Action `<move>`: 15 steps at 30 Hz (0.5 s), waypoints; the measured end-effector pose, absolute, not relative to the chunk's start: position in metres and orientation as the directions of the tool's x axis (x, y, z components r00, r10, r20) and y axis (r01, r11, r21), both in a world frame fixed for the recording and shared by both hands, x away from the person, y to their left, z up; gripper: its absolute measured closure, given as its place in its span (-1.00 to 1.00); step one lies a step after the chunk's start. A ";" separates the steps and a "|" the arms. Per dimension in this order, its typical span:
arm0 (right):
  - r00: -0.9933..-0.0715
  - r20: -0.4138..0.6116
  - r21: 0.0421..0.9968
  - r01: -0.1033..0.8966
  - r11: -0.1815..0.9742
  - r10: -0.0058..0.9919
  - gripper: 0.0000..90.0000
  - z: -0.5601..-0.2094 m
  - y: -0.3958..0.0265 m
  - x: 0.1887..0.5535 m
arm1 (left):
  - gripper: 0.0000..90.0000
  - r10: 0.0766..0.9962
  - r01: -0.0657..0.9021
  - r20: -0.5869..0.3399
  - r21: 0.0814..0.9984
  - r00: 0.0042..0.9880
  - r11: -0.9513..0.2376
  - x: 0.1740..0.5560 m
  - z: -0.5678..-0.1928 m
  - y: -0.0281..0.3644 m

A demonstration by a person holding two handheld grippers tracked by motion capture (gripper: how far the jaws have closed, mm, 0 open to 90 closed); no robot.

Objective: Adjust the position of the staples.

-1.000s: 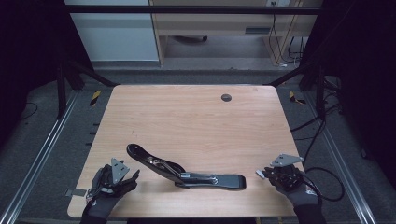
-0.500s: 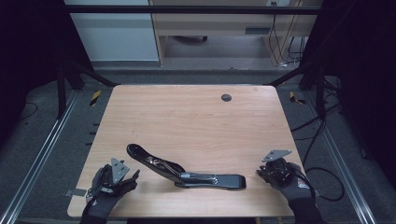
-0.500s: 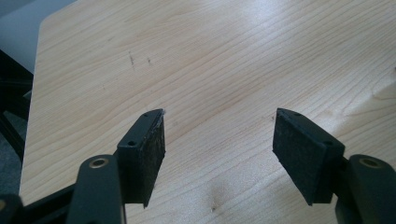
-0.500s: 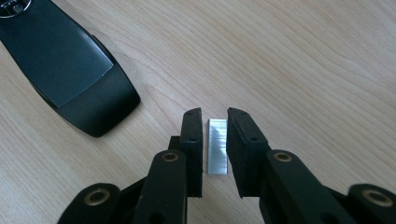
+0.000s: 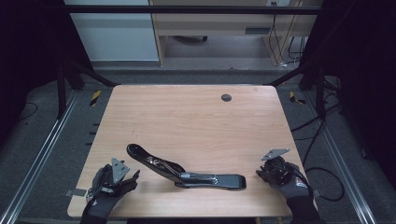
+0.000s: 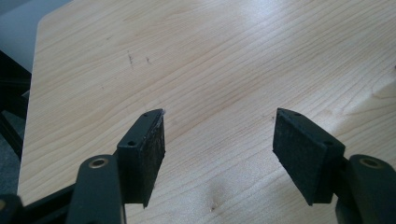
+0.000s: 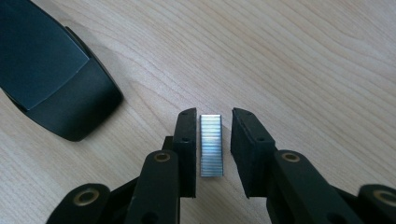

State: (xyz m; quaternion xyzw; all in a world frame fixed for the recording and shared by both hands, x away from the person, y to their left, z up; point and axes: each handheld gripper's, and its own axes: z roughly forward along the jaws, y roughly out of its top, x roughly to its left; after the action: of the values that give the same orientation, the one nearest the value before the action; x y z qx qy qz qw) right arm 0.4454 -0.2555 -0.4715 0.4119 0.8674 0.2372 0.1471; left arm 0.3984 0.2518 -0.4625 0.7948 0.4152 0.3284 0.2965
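Your right gripper has just been opening its jaws and has drifted slightly in toward the stapler since a second ago, while the strip of staples lies between the pads. In the right gripper view that silvery strip rests flat on the wooden table, lengthwise between the two black jaws; it sits very close to the left one (I cannot tell whether it touches) and a clear gap separates it from the right one, so the grip is released. Just beyond the jaws, up and to the left, you see the rounded black end of the stapler. From the high view, the stapler lies opened out along the near edge of the table, its base flat and its arm angled up toward your left hand; your right gripper sits just beside its right end. Your left gripper rests near the front left corner, and in its own view its jaws stand wide apart over bare wood, holding nothing.
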 end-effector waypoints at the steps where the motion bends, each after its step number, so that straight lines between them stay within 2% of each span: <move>1: -0.617 -0.060 0.533 0.645 0.548 0.784 0.60 -0.471 -0.256 0.445 | -0.25 0.855 0.466 0.277 0.744 0.439 -0.480 0.398 -0.463 0.252; 15: -0.610 -0.031 0.508 0.673 0.538 0.792 0.73 -0.476 -0.257 0.447 | -0.25 0.854 0.467 0.278 0.741 0.439 -0.481 0.399 -0.463 0.252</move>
State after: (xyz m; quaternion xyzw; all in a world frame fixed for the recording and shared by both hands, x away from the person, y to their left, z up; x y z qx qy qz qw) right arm 0.4474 -0.2567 -0.4760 0.4221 0.8673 0.2297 0.1298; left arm 0.3986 0.2518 -0.4628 0.7955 0.4154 0.3284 0.2946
